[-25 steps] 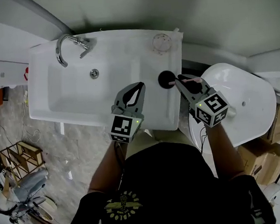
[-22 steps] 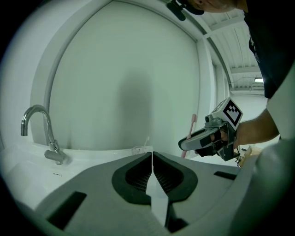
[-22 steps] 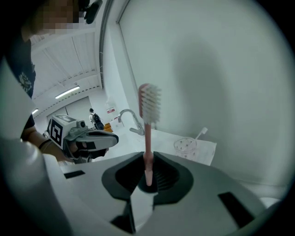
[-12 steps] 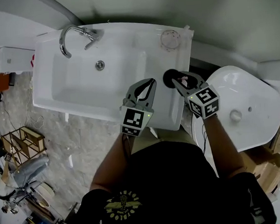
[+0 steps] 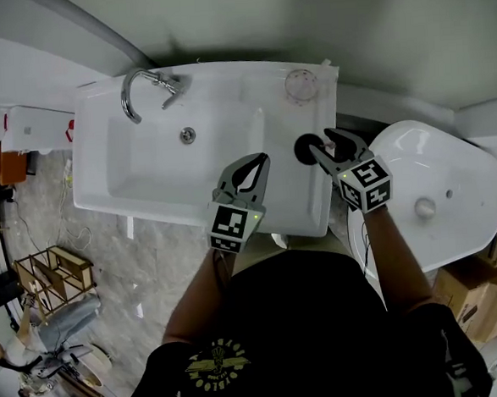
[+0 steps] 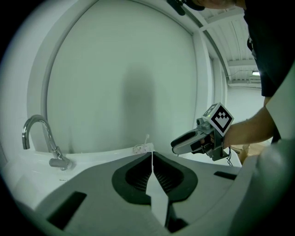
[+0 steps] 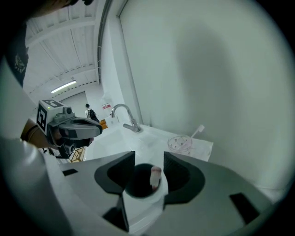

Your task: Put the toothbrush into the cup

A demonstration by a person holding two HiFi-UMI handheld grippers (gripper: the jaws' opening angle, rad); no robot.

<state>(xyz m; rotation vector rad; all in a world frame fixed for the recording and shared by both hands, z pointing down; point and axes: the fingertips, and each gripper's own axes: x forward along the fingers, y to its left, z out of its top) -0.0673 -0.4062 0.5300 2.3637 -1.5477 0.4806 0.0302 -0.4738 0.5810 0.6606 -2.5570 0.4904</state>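
Opening the right gripper [image 7: 148, 157] around the toothbrush [image 7: 156, 176] standing in the black cup [image 7: 137, 184], jaws clear of it. Holding the left gripper [image 6: 152, 156] closed, empty, over the sink [image 5: 148, 162].

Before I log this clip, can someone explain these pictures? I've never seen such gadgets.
A person stands at a white sink, holding a hand-operated gripper in each hand. One picture comes from a camera on their head, looking down; the other two from cameras riding on each gripper. On the sink's ledge stands a black cup with a toothbrush in it. The right gripper is opening its fingers around the cup, gripping nothing; the left gripper is shut and empty.
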